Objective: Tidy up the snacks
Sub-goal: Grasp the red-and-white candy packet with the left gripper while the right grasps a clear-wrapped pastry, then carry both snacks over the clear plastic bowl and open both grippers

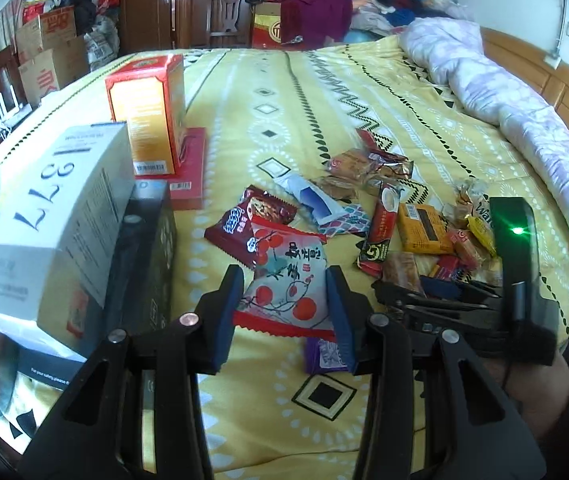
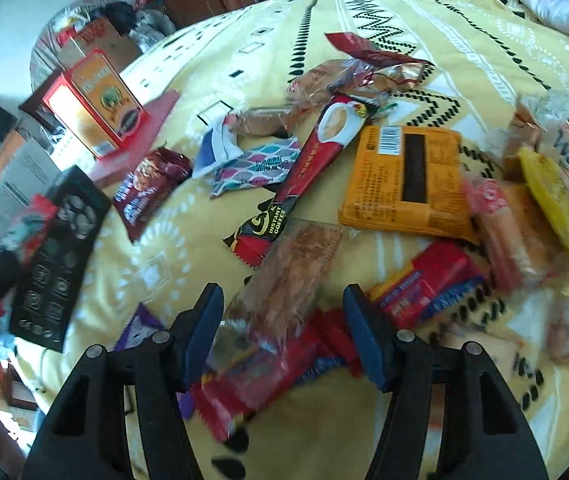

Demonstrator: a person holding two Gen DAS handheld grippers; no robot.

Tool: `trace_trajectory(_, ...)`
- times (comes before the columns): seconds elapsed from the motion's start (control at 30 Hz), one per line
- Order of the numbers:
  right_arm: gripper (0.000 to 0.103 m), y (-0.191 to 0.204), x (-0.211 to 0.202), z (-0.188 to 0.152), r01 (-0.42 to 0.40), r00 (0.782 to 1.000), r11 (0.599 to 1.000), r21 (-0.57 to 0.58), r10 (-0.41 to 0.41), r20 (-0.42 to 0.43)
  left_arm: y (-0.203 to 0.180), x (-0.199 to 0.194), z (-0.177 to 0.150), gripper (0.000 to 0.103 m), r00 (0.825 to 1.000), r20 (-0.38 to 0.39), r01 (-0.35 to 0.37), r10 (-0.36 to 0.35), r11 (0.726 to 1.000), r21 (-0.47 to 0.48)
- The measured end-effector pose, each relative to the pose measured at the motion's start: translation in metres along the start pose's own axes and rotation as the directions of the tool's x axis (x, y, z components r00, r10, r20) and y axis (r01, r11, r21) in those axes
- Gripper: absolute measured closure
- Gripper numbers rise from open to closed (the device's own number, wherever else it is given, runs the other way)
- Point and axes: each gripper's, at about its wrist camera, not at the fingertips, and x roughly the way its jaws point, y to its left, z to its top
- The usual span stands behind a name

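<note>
Two packets matter here, one per view. In the left wrist view, low in the centre of the frame, my left gripper (image 1: pixel 284 312) is clenched on the white snack packet with red fruit (image 1: pixel 284 280), the blue pads pressing its two side edges so the film bows between them. It looks light and soft, a crinkly foil pillow with serrated red ends (likely slippery, and whatever is inside could crush), so I judge the flat side margins the right place to pinch. The dark red peanut packet (image 1: pixel 244 220) lies just above it, and the white carton marked 1377 (image 1: pixel 52 216) stands at the left edge on the yellow bedspread (image 1: pixel 268 420).

In the right wrist view, my right gripper (image 2: pixel 280 332) straddles the clear-wrapped brown pastry bar (image 2: pixel 292 276), bottom centre; the jaws sit either side of it without visibly pressing, so I call it released. That bar looks crumbly and light under thin film; I would take it across its middle, gently. The instant coffee stick (image 2: pixel 308 168) lies just above it, the orange packet (image 2: pixel 404 176) to its right.
</note>
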Motion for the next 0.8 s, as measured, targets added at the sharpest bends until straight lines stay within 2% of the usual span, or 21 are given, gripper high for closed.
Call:
trace_trajectory(0.03,0.045,0.006,0.004,0.001,0.017,1.0,1.0,-0.022,-0.017,-0.001,0.0,0.001,0.0,0.06,1.0,0.0,-0.002,0.002,1.0,0.0)
trace_trajectory(0.07,0.056,0.009,0.007,0.001,0.033,0.999,0.999,-0.039,-0.033,-0.01,0.001,0.0,-0.001,0.06,1.0,0.0,0.003,-0.003,1.0,0.0)
trace_trajectory(0.1,0.059,0.012,0.009,0.001,0.053,0.999,0.998,-0.044,-0.053,-0.004,0.001,0.0,0.0,0.06,1.0,0.0,0.01,-0.01,1.0,-0.001)
trace_trajectory(0.2,0.064,0.015,-0.001,0.0,0.046,0.999,0.999,-0.026,-0.045,0.027,0.002,-0.007,0.002,0.06,0.999,0.023,0.023,-0.023,1.0,0.002)
trace_trajectory(0.4,0.067,0.002,-0.05,-0.004,0.017,0.989,1.0,-0.012,-0.015,0.145,0.016,-0.029,0.013,0.06,0.996,0.084,0.039,-0.037,0.999,-0.02)
trace_trajectory(0.57,0.067,0.003,-0.111,0.0,-0.007,0.969,0.999,-0.04,0.017,0.247,0.038,-0.057,0.03,0.061,0.99,0.141,0.0,0.006,0.999,-0.042)
trace_trajectory(0.67,0.067,0.026,-0.141,0.014,-0.045,0.951,0.995,-0.095,0.071,0.3,0.058,-0.079,0.04,0.061,0.982,0.182,-0.046,0.057,0.997,-0.065)
trace_trajectory(0.8,0.067,0.085,-0.166,0.04,-0.117,0.92,0.969,-0.217,0.188,0.343,0.097,-0.11,0.049,0.061,0.963,0.226,-0.123,0.149,0.985,-0.125)
